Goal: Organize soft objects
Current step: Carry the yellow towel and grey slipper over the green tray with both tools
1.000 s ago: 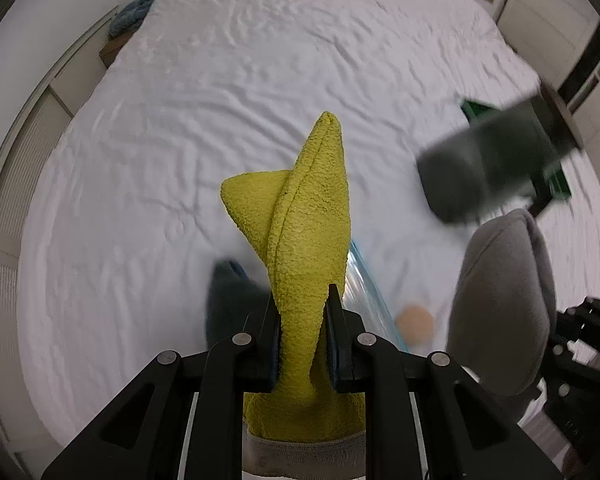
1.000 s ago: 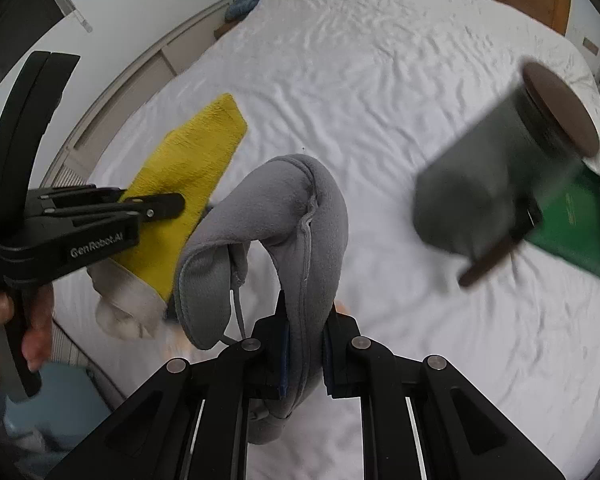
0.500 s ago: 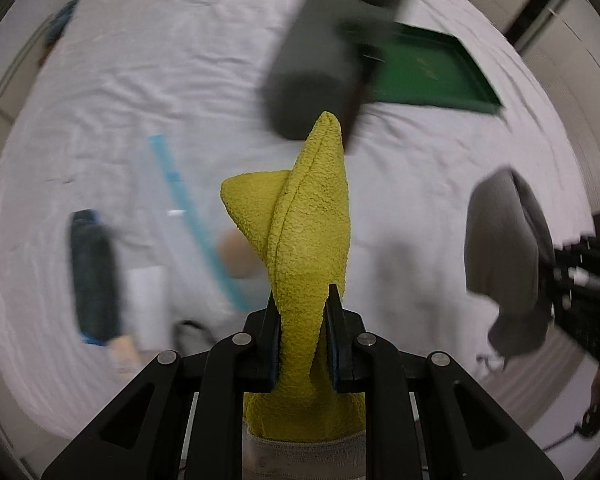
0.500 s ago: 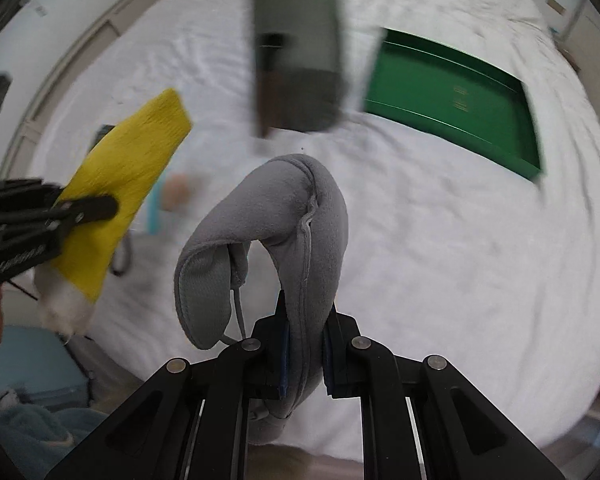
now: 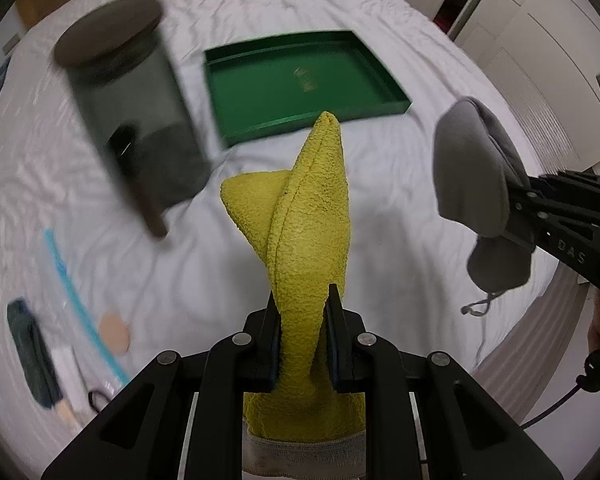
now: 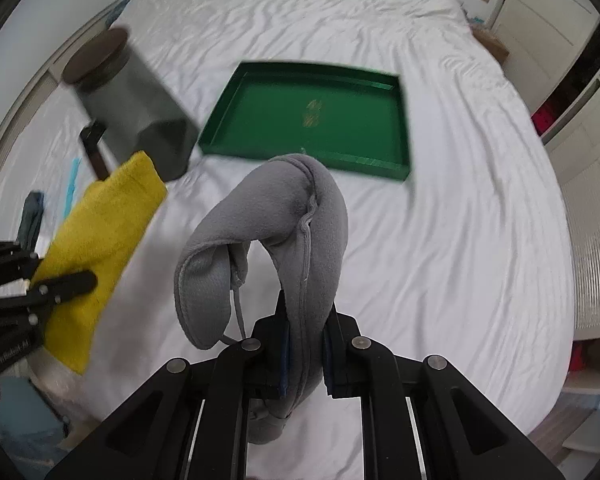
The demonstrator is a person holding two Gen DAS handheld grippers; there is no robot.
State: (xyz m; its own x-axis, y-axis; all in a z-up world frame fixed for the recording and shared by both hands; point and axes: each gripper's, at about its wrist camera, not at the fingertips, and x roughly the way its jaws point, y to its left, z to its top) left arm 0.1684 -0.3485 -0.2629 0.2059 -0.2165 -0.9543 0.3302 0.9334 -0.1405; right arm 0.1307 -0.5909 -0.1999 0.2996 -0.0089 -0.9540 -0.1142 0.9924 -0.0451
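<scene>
Gripping soft items above the white bed [image 6: 460,240]
Left gripper [image 5: 303,336] pinches a yellow cloth [image 5: 308,216]; right gripper [image 6: 303,344] pinches a grey pillow [image 6: 300,216]

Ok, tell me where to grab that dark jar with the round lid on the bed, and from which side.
Take the dark jar around its body just under the round lid, coming from above on the side facing the green tray. It stands upright, and a dark stick leans against its other side. Both claws are full, so one must empty first.

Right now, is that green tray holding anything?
Empty: the green tray shows only its bare floor, with a small gold mark, in both views.
</scene>
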